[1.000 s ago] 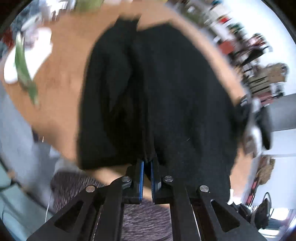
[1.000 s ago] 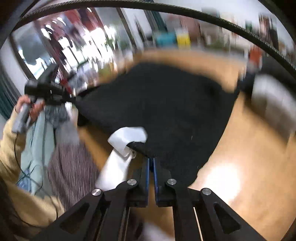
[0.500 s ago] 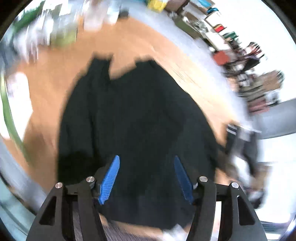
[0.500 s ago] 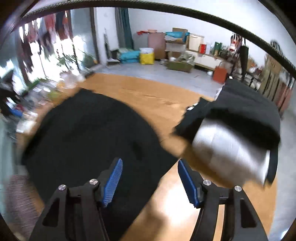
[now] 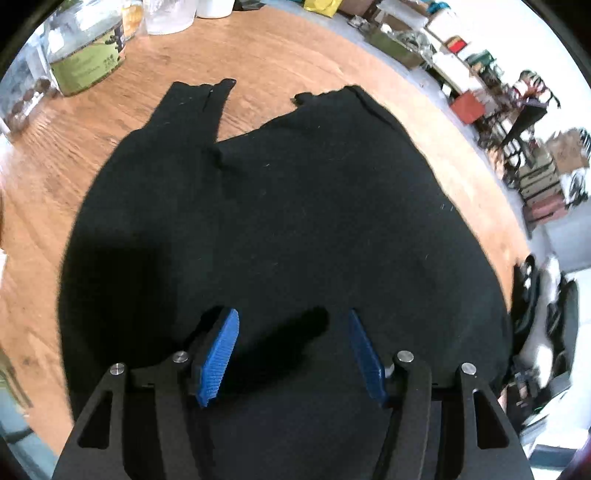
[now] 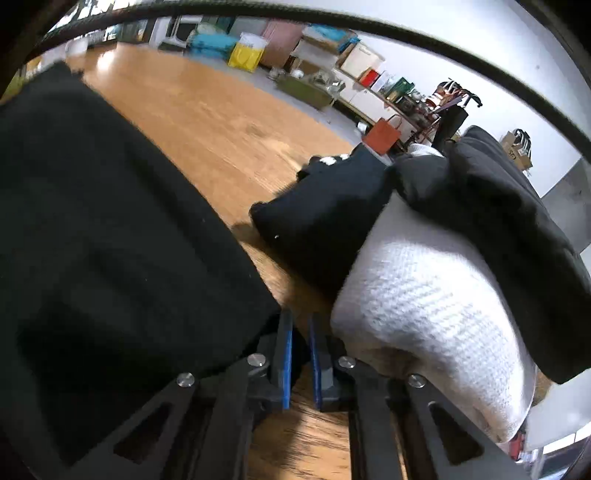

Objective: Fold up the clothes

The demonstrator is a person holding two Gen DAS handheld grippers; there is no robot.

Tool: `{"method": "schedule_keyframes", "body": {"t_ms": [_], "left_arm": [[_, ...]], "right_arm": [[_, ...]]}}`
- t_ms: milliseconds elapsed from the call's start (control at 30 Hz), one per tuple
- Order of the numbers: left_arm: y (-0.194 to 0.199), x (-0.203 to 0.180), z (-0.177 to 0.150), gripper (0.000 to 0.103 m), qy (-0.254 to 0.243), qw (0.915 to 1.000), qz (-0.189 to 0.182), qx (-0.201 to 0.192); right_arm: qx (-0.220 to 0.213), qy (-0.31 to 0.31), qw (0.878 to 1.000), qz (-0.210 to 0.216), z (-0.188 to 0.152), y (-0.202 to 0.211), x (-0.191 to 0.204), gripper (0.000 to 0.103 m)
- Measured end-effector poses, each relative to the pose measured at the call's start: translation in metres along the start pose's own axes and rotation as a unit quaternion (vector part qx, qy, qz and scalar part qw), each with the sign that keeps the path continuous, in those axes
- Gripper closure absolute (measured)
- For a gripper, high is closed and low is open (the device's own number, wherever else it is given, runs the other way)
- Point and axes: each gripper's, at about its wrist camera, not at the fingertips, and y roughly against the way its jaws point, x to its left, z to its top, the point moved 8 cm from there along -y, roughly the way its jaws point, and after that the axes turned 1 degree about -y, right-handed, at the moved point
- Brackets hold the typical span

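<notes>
- L side, far edge of the warm brown wooden tabletop (image 5: pixel 295 44): a squat clear jar w/ green label (image 5: pixel 88 62) stood near the corner, a clear plastic tub (image 5: pixel 168 14) just right of it.
- Black knit garment (image 5: pixel 295 206) lay spread flat on the tabletop, filling most of the left wrist view; one narrow black sleeve (image 5: pixel 192 110) stretched toward the far edge, w/ bare wood between its end and the garment's far hem.
- Left claw (image 5: pixel 291 354) hovered over the near part of the garment, blue ribbed pads (image 5: pixel 218 362) well apart, nothing pinched btwn them. Its jaws had opened within the last sec.
- Right wrist view: same black garment (image 6: pixel 103 229) took up the left half, its edge ending just beside the claw.
- Right claw (image 6: pixel 299 332) had just been closing; jaws stood nearly together, only a thin slit btwn the blue pads, bare wood visible through it, no cloth caught. Left finger touched or sat right at the garment edge; can't tell which.
- Right of that claw: a white ribbed knit bundle (image 6: pixel 436 314) w/ another dark folded cloth (image 6: pixel 498 206) draped over it, on the tabletop.
- Far right bkgd: cluttered shelves, boxes, an orange bag (image 6: pixel 382 136).
</notes>
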Motion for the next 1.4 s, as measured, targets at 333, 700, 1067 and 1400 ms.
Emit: {"method": "schedule_keyframes", "body": {"t_ms": [333, 700, 1067, 1400], "left_arm": [[0.001, -0.035, -0.052, 0.041, -0.146, 0.9885, 0.036, 0.010], [0.002, -0.008, -0.068, 0.039, -0.124, 0.9916, 0.039, -0.006], [-0.002, 0.014, -0.079, 0.039, -0.108, 0.9915, 0.070, -0.018], [0.030, 0.041, -0.087, 0.038, 0.054, 0.9984, 0.005, -0.015]], "right_arm": [[-0.028, -0.005, 0.968, 0.251, -0.014, 0.121, 0.099, 0.064], [0.027, -0.049, 0.976, 0.210, -0.073, 0.134, 0.089, 0.064], [0.036, -0.058, 0.966, 0.249, -0.141, 0.164, 0.107, 0.057], [-0.037, 0.020, 0.956, 0.289, -0.156, 0.211, 0.148, 0.036]]}}
